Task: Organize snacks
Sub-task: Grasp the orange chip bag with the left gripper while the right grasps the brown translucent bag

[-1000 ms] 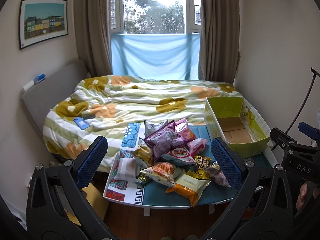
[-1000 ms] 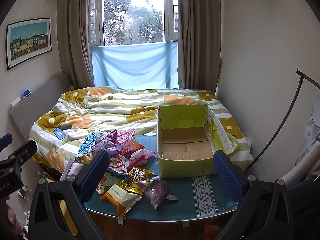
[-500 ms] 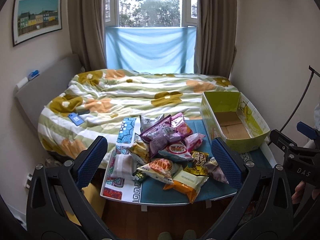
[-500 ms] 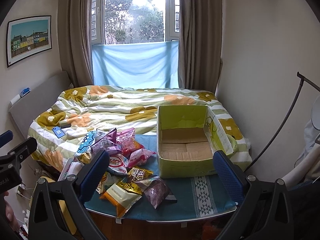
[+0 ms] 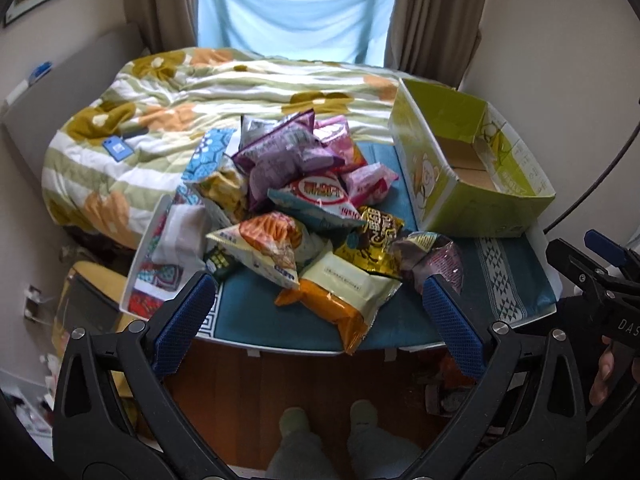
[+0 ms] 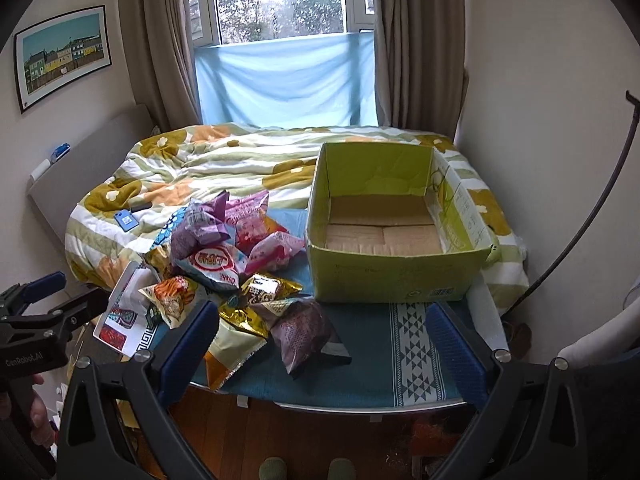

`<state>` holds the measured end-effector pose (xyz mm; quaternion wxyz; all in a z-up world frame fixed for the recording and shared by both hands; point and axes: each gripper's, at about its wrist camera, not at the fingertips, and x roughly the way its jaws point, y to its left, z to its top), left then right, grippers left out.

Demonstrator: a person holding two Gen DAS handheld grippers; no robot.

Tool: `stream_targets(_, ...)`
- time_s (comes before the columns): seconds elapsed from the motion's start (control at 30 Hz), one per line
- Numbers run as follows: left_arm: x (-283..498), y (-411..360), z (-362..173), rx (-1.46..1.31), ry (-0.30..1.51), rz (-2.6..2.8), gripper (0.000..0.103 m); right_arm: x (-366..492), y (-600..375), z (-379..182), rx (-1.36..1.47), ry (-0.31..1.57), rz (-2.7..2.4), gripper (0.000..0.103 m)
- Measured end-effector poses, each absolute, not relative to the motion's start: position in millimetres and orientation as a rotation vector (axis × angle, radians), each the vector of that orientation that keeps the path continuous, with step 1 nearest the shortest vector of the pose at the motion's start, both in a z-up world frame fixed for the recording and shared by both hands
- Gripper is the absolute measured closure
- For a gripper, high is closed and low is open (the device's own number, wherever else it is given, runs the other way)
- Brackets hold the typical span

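Hovering wide-jawed and empty over the table's near edge, the left gripper [image 5: 316, 304] does best to pinch the orange-and-cream bag [image 5: 340, 296] at lower centre by its crimped end, while the right gripper [image 6: 320, 332], likewise spread, waits below the empty green cardboard box [image 6: 396, 272] at centre right.
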<state>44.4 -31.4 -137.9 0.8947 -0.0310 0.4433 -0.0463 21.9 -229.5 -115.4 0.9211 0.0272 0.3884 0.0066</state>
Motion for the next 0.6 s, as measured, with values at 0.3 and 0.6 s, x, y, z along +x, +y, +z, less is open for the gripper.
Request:
stream_targets(0.3,76.3,-49.9,-215.4,-0.248,1.028,0.057,0.001,62.7,-250.7,-192.9,0.022,0.911,0.203,0.000)
stream_targets(0.6,110.8,-58.1,-270.1,-0.331,1.102,0.180,0.001,97.1,-242.5,-248.0,-0.004,0.985,0.339,0.000)
